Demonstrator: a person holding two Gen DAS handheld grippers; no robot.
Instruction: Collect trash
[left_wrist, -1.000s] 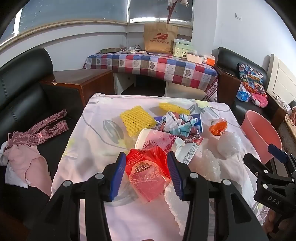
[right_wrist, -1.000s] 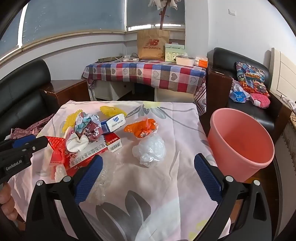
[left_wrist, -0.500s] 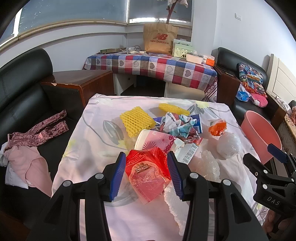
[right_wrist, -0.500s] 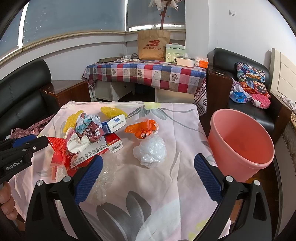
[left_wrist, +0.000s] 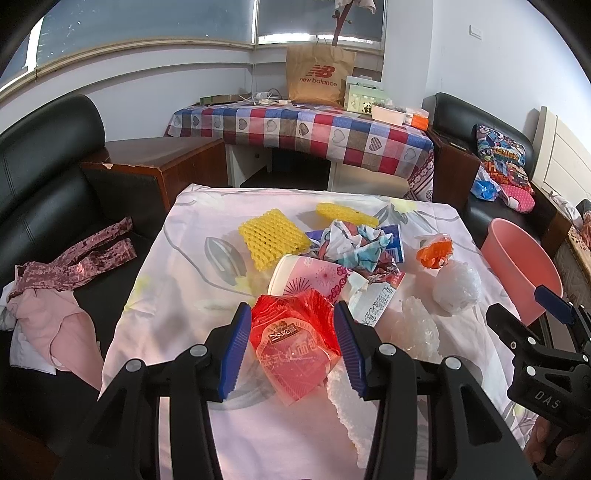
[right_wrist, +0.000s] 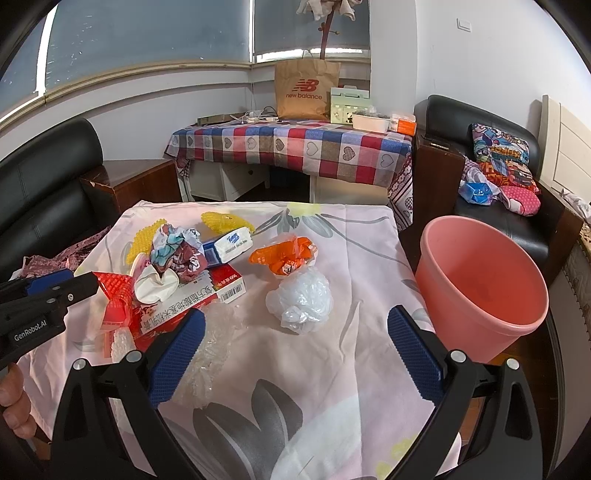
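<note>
Trash lies heaped on a flowered cloth table (right_wrist: 343, 373). My left gripper (left_wrist: 291, 343) is shut on a red snack wrapper (left_wrist: 295, 339); both blue pads touch its sides. Behind it are a pink-patterned cup (left_wrist: 310, 277), crumpled paper (left_wrist: 354, 243), yellow foam netting (left_wrist: 271, 236) and a red printed box (right_wrist: 192, 295). My right gripper (right_wrist: 295, 347) stands wide open over the table, nothing between its fingers. Ahead of it lie a white plastic ball (right_wrist: 301, 299) and an orange wrapper (right_wrist: 284, 254). A pink bucket (right_wrist: 480, 321) stands empty off the table's right edge.
Clear crinkled plastic (right_wrist: 210, 343) lies by my right gripper's left finger. A black sofa with pink clothes (left_wrist: 55, 295) runs along the left. A checked-cloth table (left_wrist: 314, 129) with a paper bag stands behind, and a second black seat (right_wrist: 498, 206) behind the bucket.
</note>
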